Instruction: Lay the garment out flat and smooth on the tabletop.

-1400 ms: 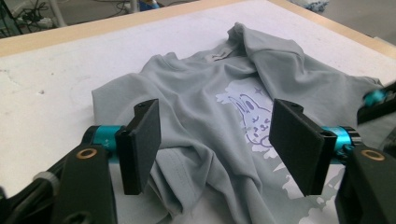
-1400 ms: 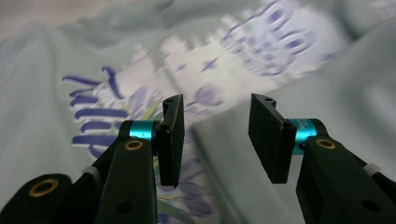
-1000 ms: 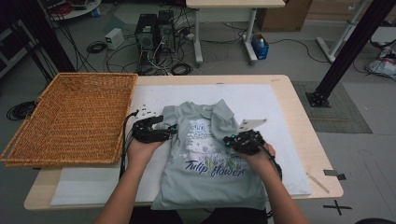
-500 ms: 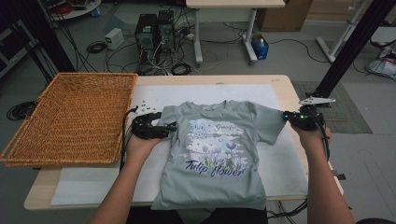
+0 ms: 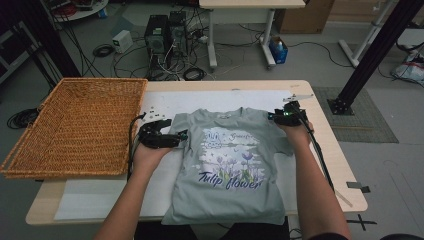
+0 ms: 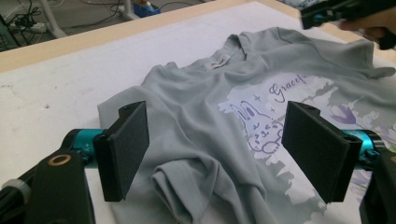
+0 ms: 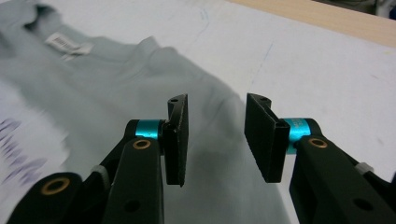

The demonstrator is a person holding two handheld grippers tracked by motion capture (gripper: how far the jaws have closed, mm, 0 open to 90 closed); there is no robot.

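High view: wicker basket beside grey T-shirt

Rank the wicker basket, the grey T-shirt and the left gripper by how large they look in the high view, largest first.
1. wicker basket and T-shirt: they look about alike in spread, and the basket lies at a slant, so no firm order.
2. left gripper: clearly the smallest.

A wicker basket is seen at the left of the high view, resting on a wooden table that is covered by a white sheet. On the floor at the upper middle, a computer tower is surrounded by tangled cables, with a blue bottle beside a white desk leg. A black post is seen slanting at the upper right.
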